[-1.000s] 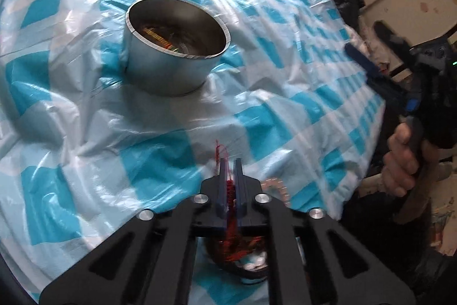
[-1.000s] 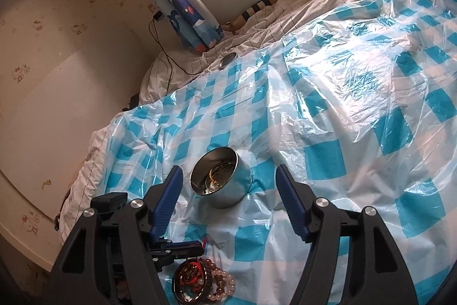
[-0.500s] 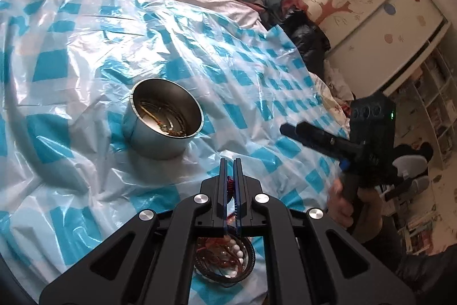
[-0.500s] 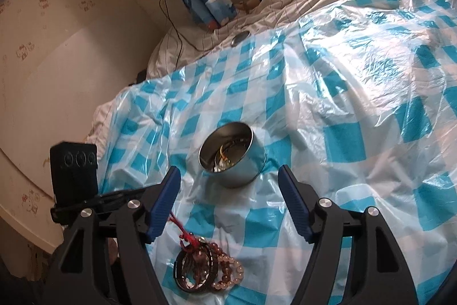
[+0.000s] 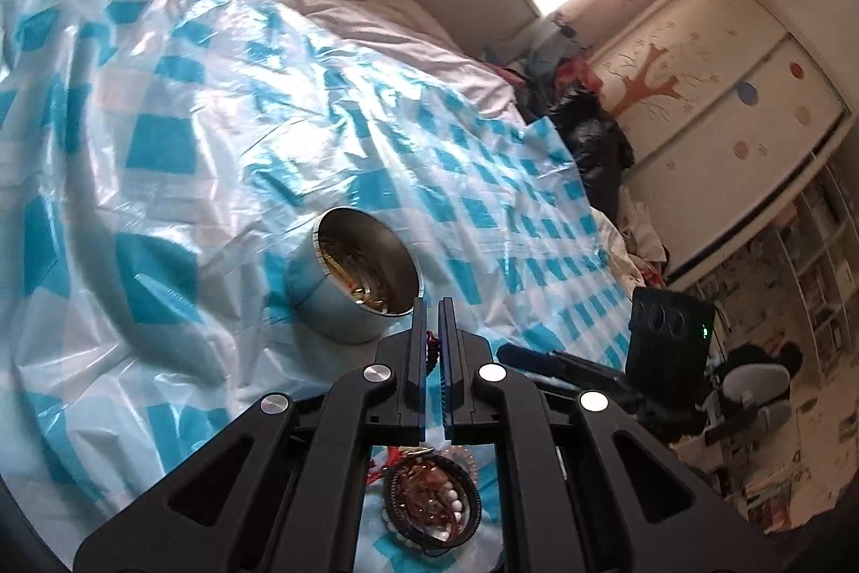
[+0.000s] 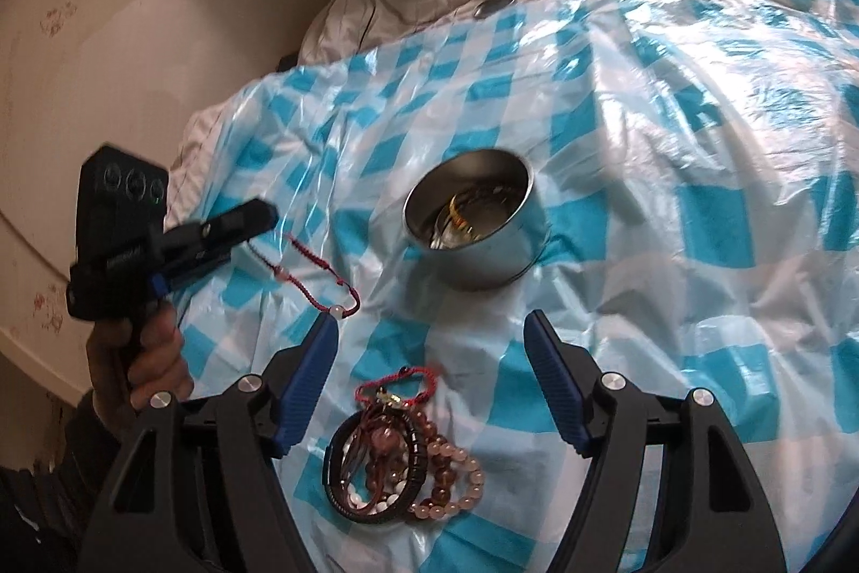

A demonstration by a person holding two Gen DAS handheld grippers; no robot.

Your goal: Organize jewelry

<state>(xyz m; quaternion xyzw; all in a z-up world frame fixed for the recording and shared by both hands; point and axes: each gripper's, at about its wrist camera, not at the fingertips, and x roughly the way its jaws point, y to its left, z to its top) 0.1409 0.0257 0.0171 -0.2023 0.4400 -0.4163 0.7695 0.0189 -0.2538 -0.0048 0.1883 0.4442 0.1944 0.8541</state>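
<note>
My left gripper (image 5: 432,304) is shut on a red cord bracelet (image 5: 431,346) and holds it in the air. In the right wrist view that gripper (image 6: 263,216) is at the left, with the red cord bracelet (image 6: 317,275) hanging from it above the sheet. A round metal tin (image 5: 357,275) with gold jewelry inside stands just beyond the left fingertips; it also shows in the right wrist view (image 6: 478,224). A pile of bead bracelets (image 6: 400,457) lies between the fingers of my open, empty right gripper (image 6: 432,326). The pile shows under the left gripper too (image 5: 432,500).
A blue and white checked plastic sheet (image 6: 671,143) covers the bed. A small round metal lid (image 6: 494,4) lies on the white bedding at the far edge. My right gripper's body (image 5: 665,331) is at the right of the left wrist view. A wardrobe (image 5: 725,89) stands beyond the bed.
My left gripper has risen from the pile with the red cord bracelet, which now hangs free. The view has tilted up and the tin sits closer to the left fingertips.
</note>
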